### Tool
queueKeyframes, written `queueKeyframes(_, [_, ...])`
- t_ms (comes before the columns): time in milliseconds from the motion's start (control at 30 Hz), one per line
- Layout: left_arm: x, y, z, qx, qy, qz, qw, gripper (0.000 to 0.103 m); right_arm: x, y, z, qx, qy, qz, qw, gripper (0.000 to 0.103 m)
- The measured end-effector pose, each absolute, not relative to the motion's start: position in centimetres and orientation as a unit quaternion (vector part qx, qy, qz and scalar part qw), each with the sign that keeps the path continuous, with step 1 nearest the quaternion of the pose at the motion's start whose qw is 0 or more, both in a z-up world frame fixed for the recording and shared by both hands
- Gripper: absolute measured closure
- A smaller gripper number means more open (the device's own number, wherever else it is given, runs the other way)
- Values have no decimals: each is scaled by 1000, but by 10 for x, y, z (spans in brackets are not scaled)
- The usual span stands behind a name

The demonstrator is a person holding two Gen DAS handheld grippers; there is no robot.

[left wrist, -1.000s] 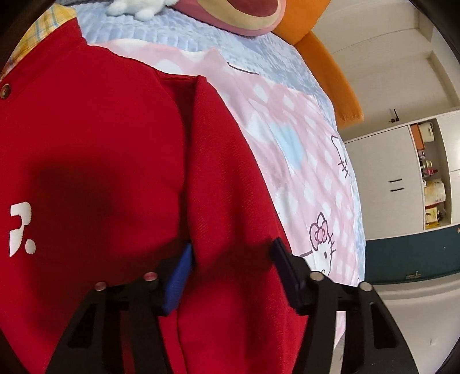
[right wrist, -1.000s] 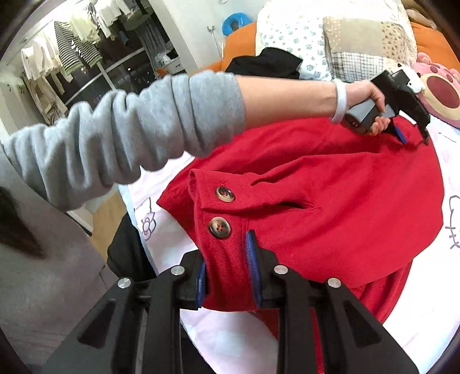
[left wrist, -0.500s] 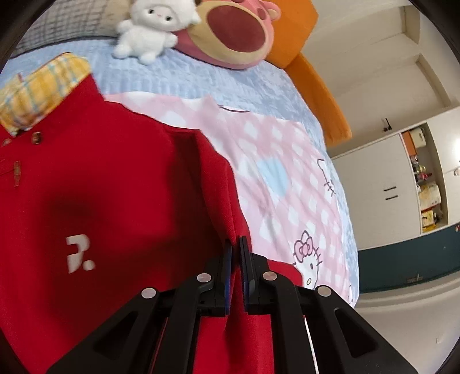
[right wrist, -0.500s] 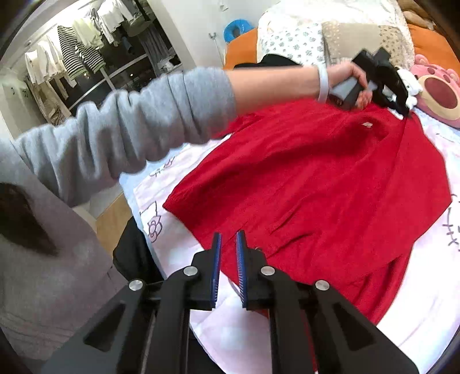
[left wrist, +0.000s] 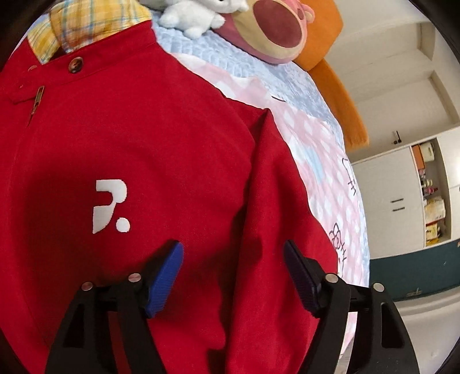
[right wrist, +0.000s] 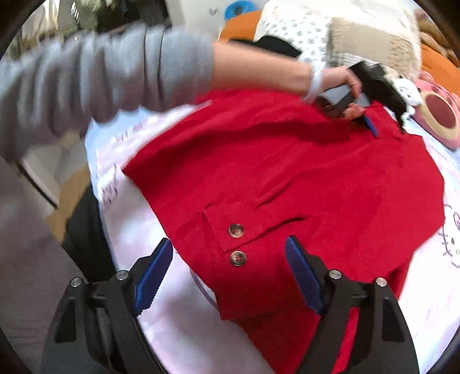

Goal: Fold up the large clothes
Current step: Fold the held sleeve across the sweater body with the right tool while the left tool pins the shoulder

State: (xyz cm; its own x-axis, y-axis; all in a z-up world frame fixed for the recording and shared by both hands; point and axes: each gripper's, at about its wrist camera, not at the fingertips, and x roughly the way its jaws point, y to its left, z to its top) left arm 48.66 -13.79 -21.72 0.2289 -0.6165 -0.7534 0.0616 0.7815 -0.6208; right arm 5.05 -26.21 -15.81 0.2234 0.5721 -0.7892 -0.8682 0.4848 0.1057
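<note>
A red jacket (left wrist: 149, 149) with a white logo (left wrist: 110, 205) and a yellow plaid collar lining lies spread on the bed. In the left wrist view my left gripper (left wrist: 233, 273) hovers over the folded-in sleeve near the chest. Its jaws are opening and the pads touch no cloth. The right wrist view shows the same jacket (right wrist: 316, 178) and its two-button cuff (right wrist: 237, 244). That cuff lies under the gap of my right gripper (right wrist: 228, 273), whose jaws are opening and press on nothing. Far across the jacket, a hand holds my left gripper (right wrist: 382, 120).
A pink-and-white cartoon sheet (left wrist: 325, 178) covers the bed. A white plush (left wrist: 192, 17) and a pink bear cushion (left wrist: 276, 28) sit by the orange headboard (left wrist: 342, 95). A grey-sleeved arm (right wrist: 115, 77) crosses above the jacket. Pillows (right wrist: 330, 31) lie behind; white cupboards (left wrist: 402, 190) stand beyond the bed.
Both grippers were pinched shut half a second ago and now stand wide apart. The left one shifted toward the logo and collar; the right one sank toward the buttoned cuff.
</note>
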Motion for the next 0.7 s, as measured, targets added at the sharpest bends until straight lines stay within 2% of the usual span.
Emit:
queueKeyframes(67, [485, -140, -218, -241, 587, -236, 736, 61, 51, -249, -172, -214, 410, 463, 756, 34])
queueKeyframes(100, [484, -141, -220, -241, 594, -239, 729, 67, 51, -245, -178, -228, 414, 457, 753, 43])
queueKeyframes(133, [483, -145, -221, -237, 598, -238, 728, 79, 51, -238, -188, -255, 418, 443, 751, 56])
queueKeyframes(167, [482, -147, -223, -231, 602, -236, 727, 90, 51, -234, -197, -274, 425, 435, 745, 60])
queueKeyframes(200, [481, -149, -224, -226, 606, -236, 725, 94, 52, -232, -202, -281, 430, 429, 743, 61])
queueKeyframes(300, [477, -150, -219, -221, 598, -244, 731, 95, 55, -240, -194, -249, 438, 436, 746, 72])
queueKeyframes(500, [472, -137, -192, -216, 582, -255, 741, 95, 52, -259, -157, -166, 436, 475, 746, 72])
queueKeyframes(700, [465, -110, -173, -203, 577, -237, 755, 95, 44, -246, -135, -136, 414, 516, 737, 73])
